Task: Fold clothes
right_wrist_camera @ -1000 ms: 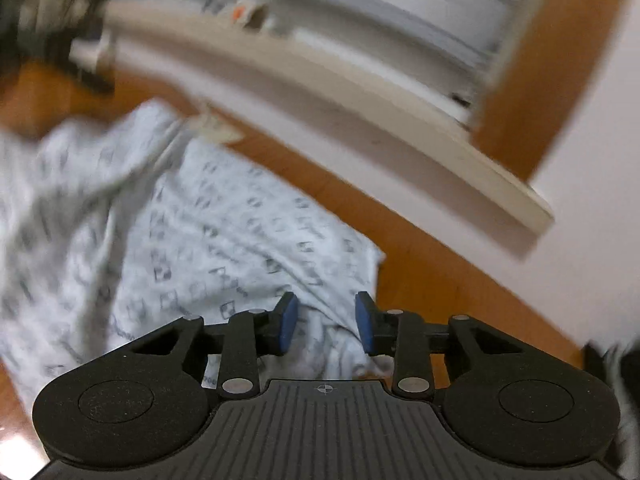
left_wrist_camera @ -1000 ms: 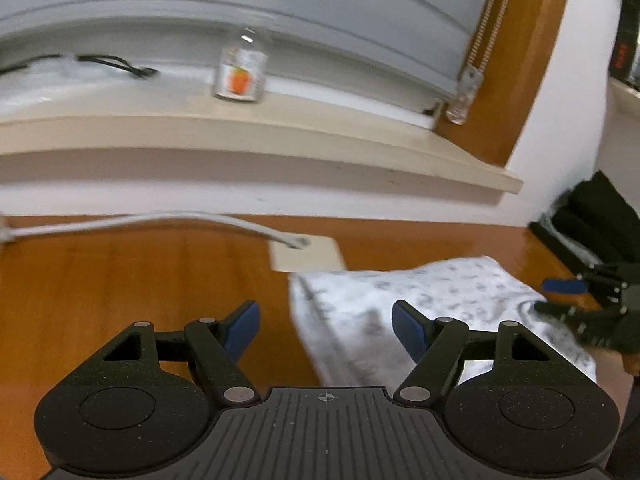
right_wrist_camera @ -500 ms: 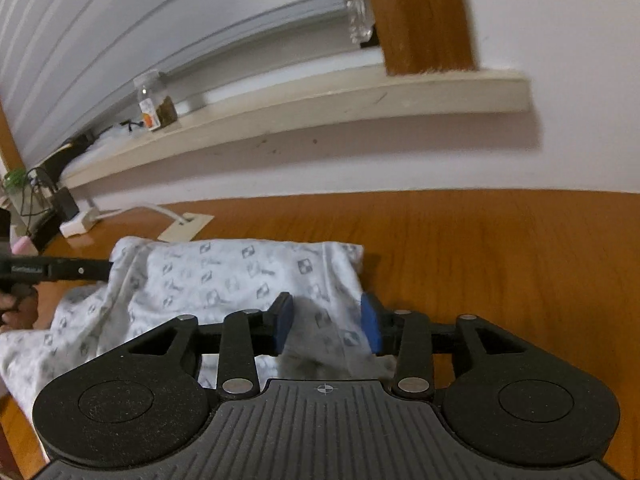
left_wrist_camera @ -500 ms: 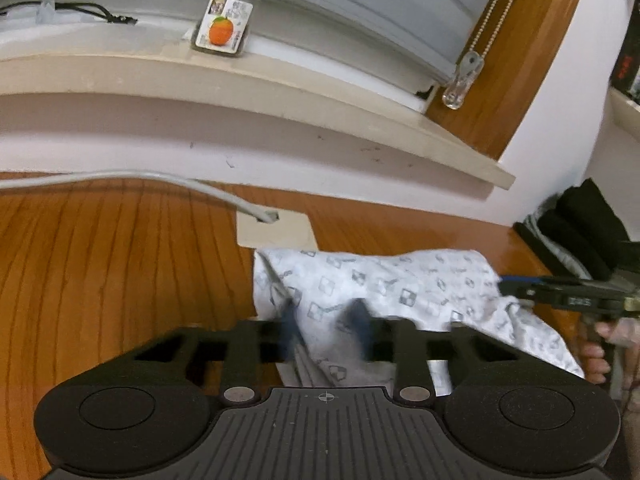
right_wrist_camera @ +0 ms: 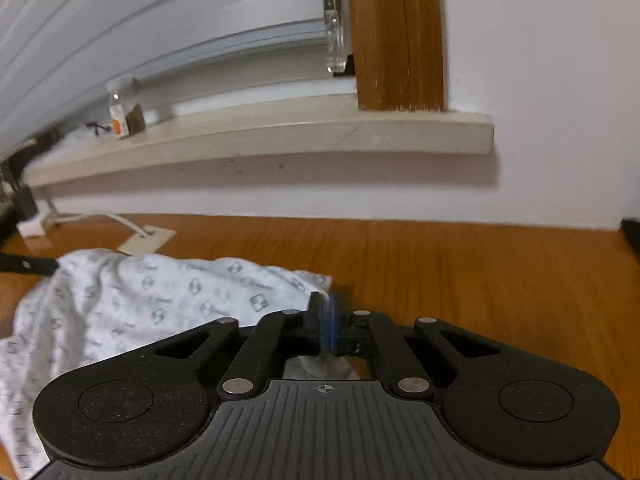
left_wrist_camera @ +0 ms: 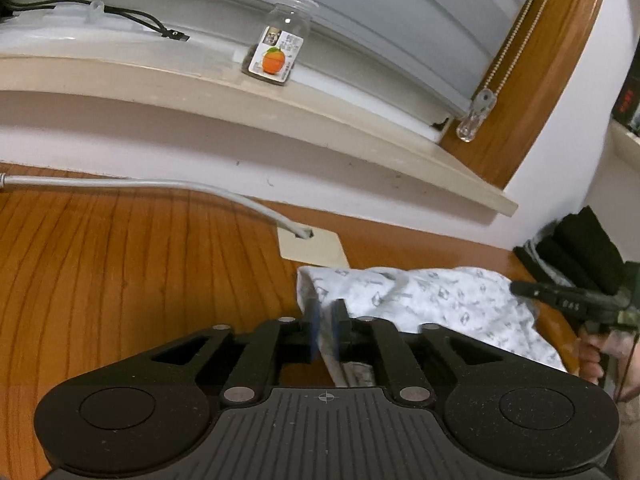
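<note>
I see one garment, a white cotton cloth printed with small grey square motifs [left_wrist_camera: 436, 300], lying bunched and creased on the wood surface. It is not flat: its folds hump up along the middle and sag toward me. One corner [left_wrist_camera: 310, 280] lies just beside a pale square plate, and the opposite corner [right_wrist_camera: 316, 280] lies on bare wood.

a glossy orange-brown wooden table [left_wrist_camera: 120, 264] with dark grain lines runs up to the white wall. on it lie 1 white patterned garment [left_wrist_camera: 440, 304], 1 pale square cable plate [left_wrist_camera: 312, 245] near the wall with a grey cable [left_wrist_camera: 140, 185] running into it, and dark folded clothes [left_wrist_camera: 580, 248] at the far right.
</note>
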Demonstrator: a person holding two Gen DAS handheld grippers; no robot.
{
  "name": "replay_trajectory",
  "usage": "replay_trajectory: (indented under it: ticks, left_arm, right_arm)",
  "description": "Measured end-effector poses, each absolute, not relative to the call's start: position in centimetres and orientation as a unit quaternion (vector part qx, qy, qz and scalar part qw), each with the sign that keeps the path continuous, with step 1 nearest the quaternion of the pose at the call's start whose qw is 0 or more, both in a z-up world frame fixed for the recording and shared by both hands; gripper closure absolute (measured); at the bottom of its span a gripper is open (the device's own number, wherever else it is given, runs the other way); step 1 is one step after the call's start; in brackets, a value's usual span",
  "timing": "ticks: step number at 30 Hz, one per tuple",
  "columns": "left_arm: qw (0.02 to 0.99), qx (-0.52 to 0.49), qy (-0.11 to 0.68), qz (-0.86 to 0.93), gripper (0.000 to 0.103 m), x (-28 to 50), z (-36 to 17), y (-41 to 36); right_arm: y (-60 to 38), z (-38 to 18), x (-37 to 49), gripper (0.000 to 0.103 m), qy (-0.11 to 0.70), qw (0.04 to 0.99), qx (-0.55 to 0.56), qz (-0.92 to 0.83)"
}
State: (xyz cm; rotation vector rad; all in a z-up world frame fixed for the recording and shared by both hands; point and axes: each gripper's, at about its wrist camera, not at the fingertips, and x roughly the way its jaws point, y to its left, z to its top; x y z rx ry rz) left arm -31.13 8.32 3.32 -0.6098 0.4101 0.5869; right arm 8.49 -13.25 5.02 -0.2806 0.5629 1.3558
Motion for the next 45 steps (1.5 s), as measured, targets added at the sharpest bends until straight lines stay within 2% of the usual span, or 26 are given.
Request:
replay_trajectory:
  ticks: [1,2,4,7,9,10,11,12,13,14,16,23,26,27,28,30,31,33,35,39,45]
  left_arm:
    - [0.890,-0.294,0.194,0.290,0.060,-31.0,3.4,8.6]
    - [0.888,-0.299,0.191,0.293,0.047,-30.9,3.3,8.9]
    - [0.885,-0.316,0.189,0.285,0.046,-30.2,3.1,9.8]
    - [0.880,-0.338,0.192,0.272,0.046,-29.1,2.6,10.6]
    - [0.885,-0.340,0.176,0.266,0.053,-29.3,2.8,10.3]
    - [0.887,-0.341,0.169,0.263,0.058,-29.4,2.9,10.1]
    - [0.889,-0.342,0.161,0.259,0.071,-29.5,3.0,9.9]
    - [0.891,-0.343,0.153,0.256,0.089,-29.6,3.1,9.7]
    - [0.893,-0.343,0.146,0.253,0.098,-29.8,3.2,9.5]
    - [0.895,-0.344,0.138,0.250,0.099,-29.9,3.3,9.4]
    - [0.898,-0.346,0.122,0.243,0.099,-30.1,3.5,9.0]
    - [0.901,-0.334,0.075,0.267,0.101,-31.9,5.2,8.1]
    - [0.890,-0.324,0.114,0.299,0.100,-30.6,4.3,9.3]
    - [0.886,-0.319,0.124,0.312,0.099,-30.4,4.2,9.5]
    - [0.882,-0.314,0.133,0.325,0.094,-30.1,4.1,9.7]
    - [0.876,-0.307,0.149,0.342,0.072,-30.0,3.8,9.9]
    - [0.876,-0.310,0.150,0.338,0.067,-30.4,3.7,9.8]
    - [0.876,-0.313,0.156,0.331,0.056,-31.1,3.5,9.4]
    - [0.877,-0.316,0.168,0.321,0.051,-31.7,3.3,8.3]
    - [0.881,-0.328,0.177,0.291,0.041,-33.0,3.2,5.5]
    - [0.890,-0.341,0.170,0.248,0.036,-34.3,3.7,1.5]
  right_arm:
    - [-13.1,5.2,8.6,0.080,0.257,0.734,-0.122,0.617]
    - [-12.9,5.3,8.7,0.069,0.259,0.734,-0.117,0.617]
    - [-11.7,5.3,9.0,0.060,0.271,0.726,-0.118,0.621]
    - [-9.7,4.3,9.9,0.055,0.307,0.705,-0.118,0.628]
    - [-8.8,3.6,10.7,0.055,0.342,0.683,-0.105,0.636]
    - [-8.7,3.4,11.0,0.055,0.352,0.677,-0.093,0.640]
    - [-8.7,3.2,11.2,0.056,0.360,0.672,-0.078,0.642]
    - [-8.8,3.0,11.5,0.058,0.368,0.667,-0.064,0.645]
    - [-9.3,3.3,11.6,0.077,0.364,0.671,-0.053,0.644]
    - [-10.0,3.7,11.6,0.092,0.358,0.677,-0.044,0.642]
    - [-11.4,4.4,11.6,0.095,0.344,0.689,-0.025,0.637]
    - [-15.1,6.8,11.4,0.096,0.301,0.730,0.015,0.614]
    - [-13.4,6.1,10.7,0.094,0.299,0.744,-0.034,0.596]
    - [-12.5,5.8,10.3,0.094,0.299,0.748,-0.055,0.590]
    - [-12.1,5.7,10.1,0.090,0.286,0.759,-0.077,0.580]
    - [-12.5,5.7,10.5,0.074,0.280,0.761,-0.080,0.579]
    - [-12.8,5.7,10.8,0.066,0.286,0.756,-0.078,0.584]
    - [-14.0,5.9,11.1,0.064,0.292,0.746,-0.080,0.594]
    - [-15.4,5.9,10.8,0.060,0.293,0.737,-0.087,0.602]
    - [-18.6,5.5,9.4,0.059,0.303,0.713,-0.099,0.624]
    - [-22.6,5.0,6.4,0.059,0.299,0.687,-0.096,0.655]
